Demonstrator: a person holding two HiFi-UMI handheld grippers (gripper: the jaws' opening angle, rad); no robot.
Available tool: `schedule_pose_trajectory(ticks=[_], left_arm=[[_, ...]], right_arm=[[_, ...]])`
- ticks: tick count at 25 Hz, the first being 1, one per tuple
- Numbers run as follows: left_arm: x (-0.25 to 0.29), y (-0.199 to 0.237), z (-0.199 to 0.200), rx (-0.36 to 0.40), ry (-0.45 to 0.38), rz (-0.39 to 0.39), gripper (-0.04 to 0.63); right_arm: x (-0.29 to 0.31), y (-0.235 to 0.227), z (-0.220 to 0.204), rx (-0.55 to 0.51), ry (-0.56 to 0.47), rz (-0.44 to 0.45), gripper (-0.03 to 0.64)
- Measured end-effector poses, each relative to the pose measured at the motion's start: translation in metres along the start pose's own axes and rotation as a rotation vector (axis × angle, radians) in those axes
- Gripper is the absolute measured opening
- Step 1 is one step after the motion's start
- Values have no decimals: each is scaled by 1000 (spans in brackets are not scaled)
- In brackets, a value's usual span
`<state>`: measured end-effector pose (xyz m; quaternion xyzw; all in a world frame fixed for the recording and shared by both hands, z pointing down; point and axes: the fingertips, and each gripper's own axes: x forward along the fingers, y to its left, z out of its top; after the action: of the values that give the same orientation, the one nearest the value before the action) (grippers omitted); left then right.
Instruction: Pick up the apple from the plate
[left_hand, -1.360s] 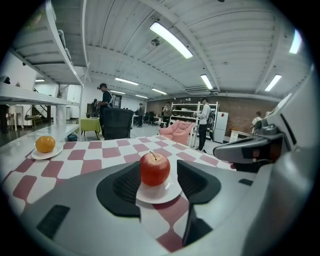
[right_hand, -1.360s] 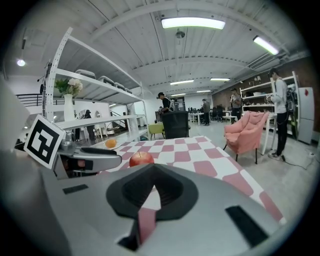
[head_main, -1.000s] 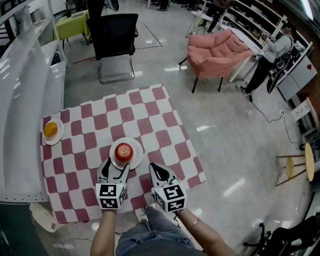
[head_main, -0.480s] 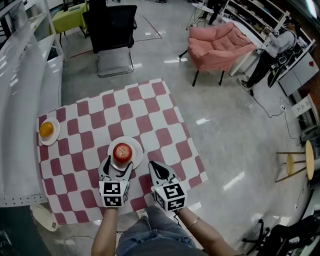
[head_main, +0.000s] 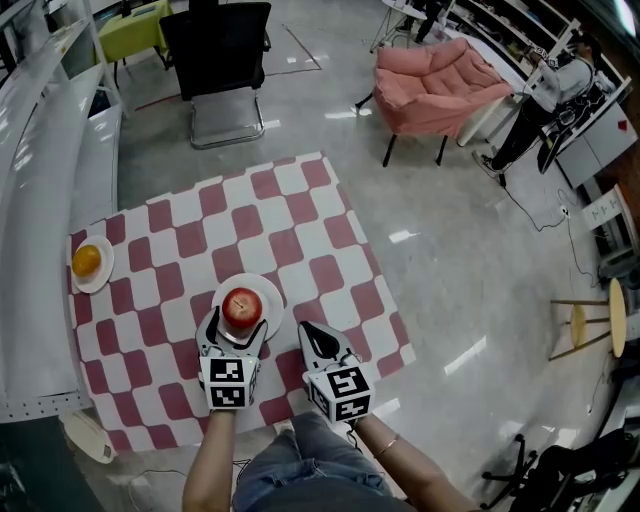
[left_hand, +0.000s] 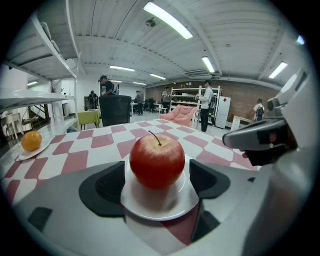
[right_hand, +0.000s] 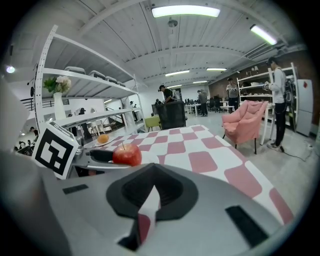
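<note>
Red-and-white checks cover your bench (head_main: 300, 215), and all that matters sits at its near edge, close to you. Your left tool (head_main: 236, 328) is the one at work. Its jaws are opening and stand wide to either side of the plate (head_main: 272, 292), angled down so that the pads (left_hand: 107, 186) can meet the fruit at its widest part rather than its crown. They flank it without touching. Your right tool (head_main: 310, 335) hangs just beside it on the right, jaws drawn together to a thin slit with nothing in them; I judge it is parked there to keep clear. The white plate lies flat on the bench, and the apple (head_main: 242, 306) sits upright at its middle, stem up, between the left pads. Next, I judge, you need to ease in a little further, then close. At the far left edge an orange (head_main: 86, 260) on its saucer (head_main: 100, 280) plays no part.
</note>
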<state>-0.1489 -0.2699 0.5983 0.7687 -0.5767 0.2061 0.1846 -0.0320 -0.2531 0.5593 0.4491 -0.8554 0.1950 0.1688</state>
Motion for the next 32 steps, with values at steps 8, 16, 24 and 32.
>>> schedule_pose_trajectory(ticks=[8,16,24,32], left_arm=[[12,3,5,36,19,13,390],[22,-2,11,47,20,6,389],[27,-1,13,55,19,8,388],[23,-1,18,54,5,14,388]], right_arm=[[4,-7,-2,17,11,-10,10],[6,-16,-5,27,24,-19,10],[7,-18,-8,32,34,-22,9],[4,-17,-5,32,25,-22,10]])
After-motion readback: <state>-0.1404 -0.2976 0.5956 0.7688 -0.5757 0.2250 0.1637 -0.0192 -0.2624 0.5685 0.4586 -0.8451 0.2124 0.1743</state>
